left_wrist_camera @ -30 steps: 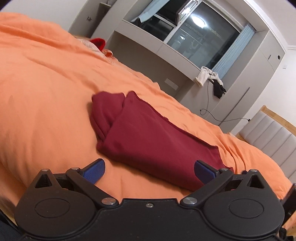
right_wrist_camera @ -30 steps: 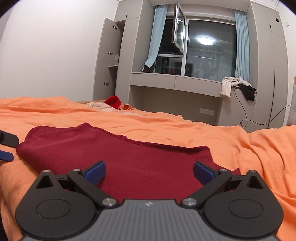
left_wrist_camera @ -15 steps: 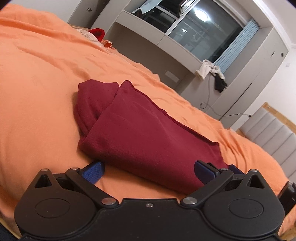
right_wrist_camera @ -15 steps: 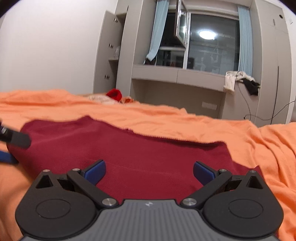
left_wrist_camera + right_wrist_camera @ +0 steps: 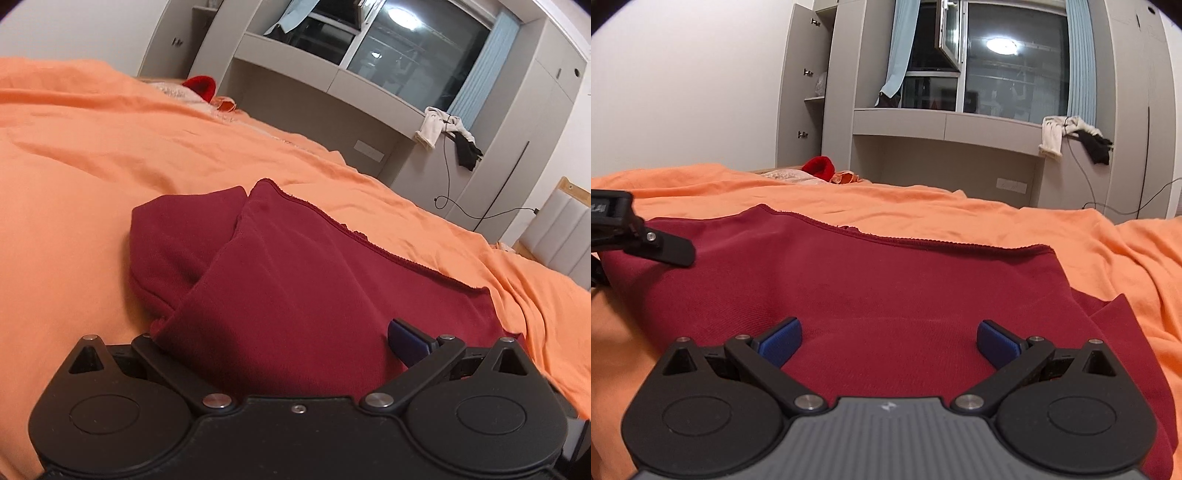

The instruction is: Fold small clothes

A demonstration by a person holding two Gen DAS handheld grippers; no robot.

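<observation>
1. Left wrist view: the left gripper [image 5: 291, 332] has its jaws wide apart. The near edge of the dark red cloth [image 5: 295, 280] lies between them and hides the left blue pad.
2. The cloth is folded and lies on the orange bed cover [image 5: 92, 158].
3. Right wrist view: the right gripper [image 5: 889, 341] sits low over the cloth [image 5: 886, 280], jaws wide apart, holding nothing.
4. The left gripper [image 5: 639, 240] shows at the cloth's left end.
5. A small bright red thing [image 5: 820, 168] lies far back on the bed.

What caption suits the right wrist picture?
Open right gripper poised over a folded dark red garment on an orange bedspread.
</observation>
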